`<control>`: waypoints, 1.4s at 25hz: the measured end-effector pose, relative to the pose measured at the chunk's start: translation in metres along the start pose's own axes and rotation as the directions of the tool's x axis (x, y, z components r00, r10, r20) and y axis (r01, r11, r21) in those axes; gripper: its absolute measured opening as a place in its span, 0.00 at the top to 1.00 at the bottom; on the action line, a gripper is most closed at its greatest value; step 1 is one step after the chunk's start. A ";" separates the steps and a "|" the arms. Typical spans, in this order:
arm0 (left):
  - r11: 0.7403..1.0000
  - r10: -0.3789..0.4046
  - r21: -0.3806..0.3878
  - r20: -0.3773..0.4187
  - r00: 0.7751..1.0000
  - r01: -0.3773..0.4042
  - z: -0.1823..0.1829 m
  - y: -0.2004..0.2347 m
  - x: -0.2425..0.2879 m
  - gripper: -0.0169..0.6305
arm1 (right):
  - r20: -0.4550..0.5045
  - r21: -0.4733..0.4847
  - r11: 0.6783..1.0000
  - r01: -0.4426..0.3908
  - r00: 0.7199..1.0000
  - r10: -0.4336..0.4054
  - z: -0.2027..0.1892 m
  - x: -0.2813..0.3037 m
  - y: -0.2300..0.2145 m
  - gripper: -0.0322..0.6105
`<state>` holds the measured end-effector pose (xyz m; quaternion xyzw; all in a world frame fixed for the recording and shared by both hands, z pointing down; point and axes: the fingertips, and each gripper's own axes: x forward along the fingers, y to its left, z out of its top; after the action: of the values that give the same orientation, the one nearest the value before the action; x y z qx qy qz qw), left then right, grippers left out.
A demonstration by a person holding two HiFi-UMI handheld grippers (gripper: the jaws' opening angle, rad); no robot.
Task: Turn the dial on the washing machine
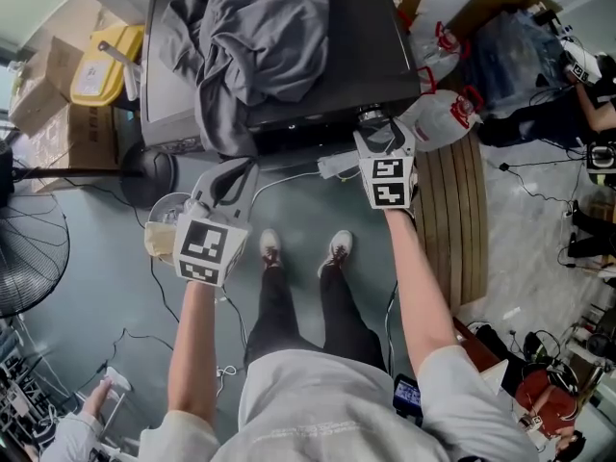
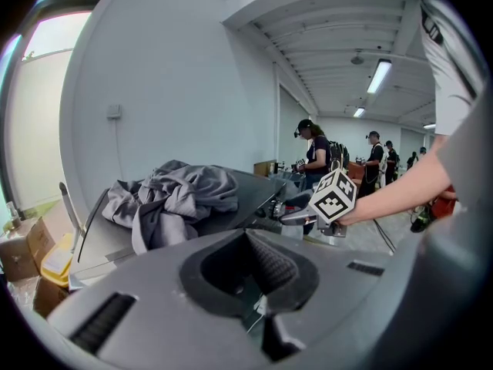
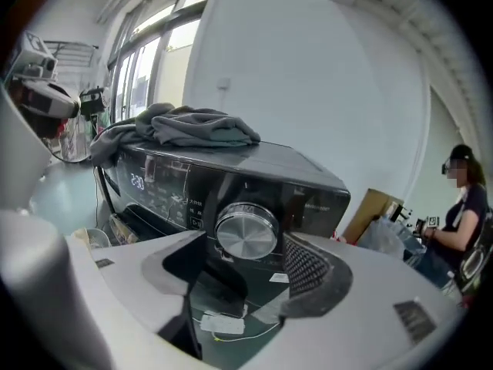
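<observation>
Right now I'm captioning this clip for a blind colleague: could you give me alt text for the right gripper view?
The right gripper's open jaws frame a silver dial on a dark washing machine, apparently without pressing it. The panel's display is lit, and grey clothes lie heaped on top.

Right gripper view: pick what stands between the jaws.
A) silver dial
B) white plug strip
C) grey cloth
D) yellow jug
A: the round silver dial on the washer shows between the open jaws of the right gripper, while the cloth lies up on the washer's top.
</observation>
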<state>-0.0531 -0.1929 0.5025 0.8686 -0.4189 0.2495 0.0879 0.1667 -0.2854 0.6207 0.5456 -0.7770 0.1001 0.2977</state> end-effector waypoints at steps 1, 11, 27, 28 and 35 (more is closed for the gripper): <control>1.000 0.000 -0.001 -0.001 1.000 0.000 0.000 -0.001 0.000 0.95 | -0.008 -0.029 1.000 0.005 1.000 -0.006 0.000 0.001 0.000 0.48; 1.000 0.005 -0.020 -0.003 1.000 -0.005 -0.003 -0.005 0.002 0.95 | -0.067 -0.016 1.000 -0.020 0.998 0.019 -0.004 0.006 -0.008 0.58; 0.999 0.010 -0.048 0.005 1.000 -0.010 -0.006 -0.007 -0.001 0.95 | -0.004 0.332 0.933 -0.137 0.989 0.146 -0.007 0.007 -0.012 0.58; 0.999 0.009 -0.048 0.005 1.000 -0.009 -0.006 -0.007 -0.001 0.95 | 0.001 0.351 0.924 -0.151 0.987 0.161 -0.008 0.006 -0.012 0.58; 0.999 0.005 -0.049 0.003 1.000 -0.004 -0.008 -0.007 -0.001 0.95 | 0.044 0.476 0.853 -0.214 0.975 0.219 -0.008 0.007 -0.012 0.58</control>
<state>-0.0511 -0.1849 0.5091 0.8656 -0.4269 0.2382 0.1080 0.1793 -0.2918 0.6292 0.5107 -0.7828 0.3245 0.1454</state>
